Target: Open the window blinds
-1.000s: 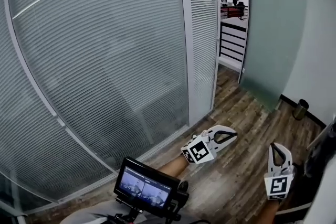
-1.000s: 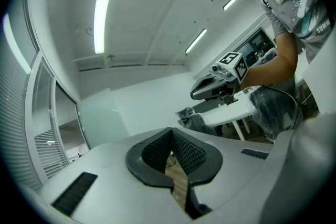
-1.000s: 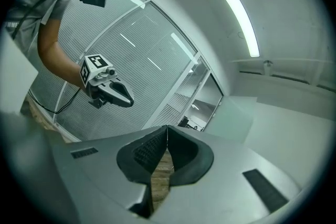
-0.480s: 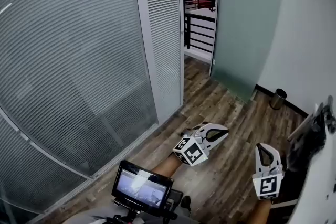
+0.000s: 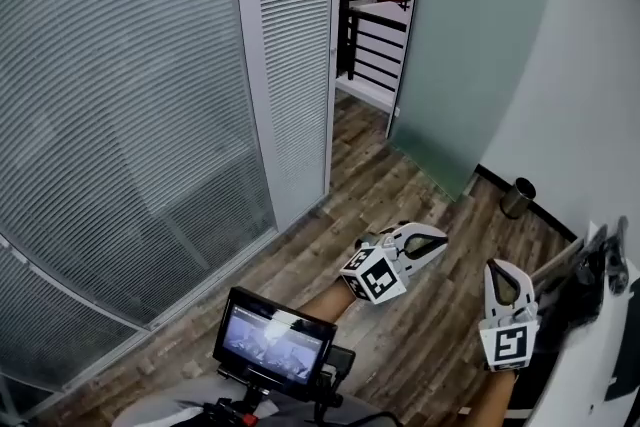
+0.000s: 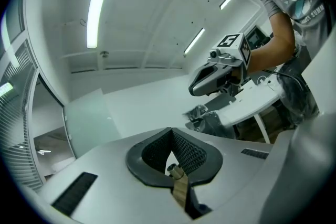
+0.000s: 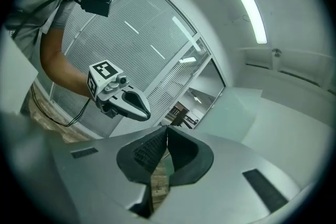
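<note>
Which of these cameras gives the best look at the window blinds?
The head view: the window blinds fill its left half, slat by slat. The right gripper view shows them farther off, behind the left claw. The left gripper view catches only a sliver at its left edge.

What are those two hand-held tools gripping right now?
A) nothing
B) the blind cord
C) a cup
A: the left tool and right tool are both shut and empty, over the wood floor, apart from the blinds.
</note>
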Demonstrator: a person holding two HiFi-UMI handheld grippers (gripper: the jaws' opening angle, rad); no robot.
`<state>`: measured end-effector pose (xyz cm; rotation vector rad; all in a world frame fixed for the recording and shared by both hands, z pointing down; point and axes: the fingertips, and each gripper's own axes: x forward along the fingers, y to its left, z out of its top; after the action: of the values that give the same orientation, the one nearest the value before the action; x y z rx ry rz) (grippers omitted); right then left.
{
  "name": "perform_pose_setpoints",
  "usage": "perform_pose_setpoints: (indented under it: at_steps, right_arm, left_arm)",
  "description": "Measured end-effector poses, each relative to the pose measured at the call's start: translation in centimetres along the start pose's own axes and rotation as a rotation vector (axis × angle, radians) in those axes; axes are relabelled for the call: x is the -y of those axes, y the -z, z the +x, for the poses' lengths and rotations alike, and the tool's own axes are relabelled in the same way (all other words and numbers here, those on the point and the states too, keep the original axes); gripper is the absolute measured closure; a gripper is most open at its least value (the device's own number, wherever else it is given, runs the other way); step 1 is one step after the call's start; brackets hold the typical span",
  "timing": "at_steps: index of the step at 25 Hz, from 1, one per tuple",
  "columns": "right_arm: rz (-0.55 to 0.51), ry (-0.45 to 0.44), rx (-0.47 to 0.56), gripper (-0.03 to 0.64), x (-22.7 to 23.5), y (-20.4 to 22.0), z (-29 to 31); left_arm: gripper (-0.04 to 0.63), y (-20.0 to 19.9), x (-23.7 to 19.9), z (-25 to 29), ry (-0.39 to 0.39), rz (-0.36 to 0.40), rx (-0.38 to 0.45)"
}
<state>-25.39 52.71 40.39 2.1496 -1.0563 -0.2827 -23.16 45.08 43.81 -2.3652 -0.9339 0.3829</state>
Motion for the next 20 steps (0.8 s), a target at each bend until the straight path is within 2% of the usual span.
perform_pose_setpoints:
  at_steps: [4, 9, 16, 20]
  right_arm:
    - [0.01, -0.025, 0.024, 0.614, 2.3, 0.8, 2.7]
    - [-0.04, -0.1, 0.087, 0.614, 4.1, 1.1, 7.0]
    - [-0.021, -0.185, 0.166, 0.614, 8.7, 5.1, 14.4]
    - [-0.005, -0.227, 0.211, 0.614, 13.3, 7.0, 18.2]
  left_arm:
    - [0.595, 0.8, -2.4, 1.9, -0.02, 0.003, -0.017]
    - [0.595, 2.7, -6.2, 3.5, -0.083, 0.001, -0.042]
    - [0.595, 7.8, -11.5, 8.6, -0.15, 0.002, -0.137]
    - [0.595, 9.0, -15.8, 12.7, -0.202, 0.003, -0.172]
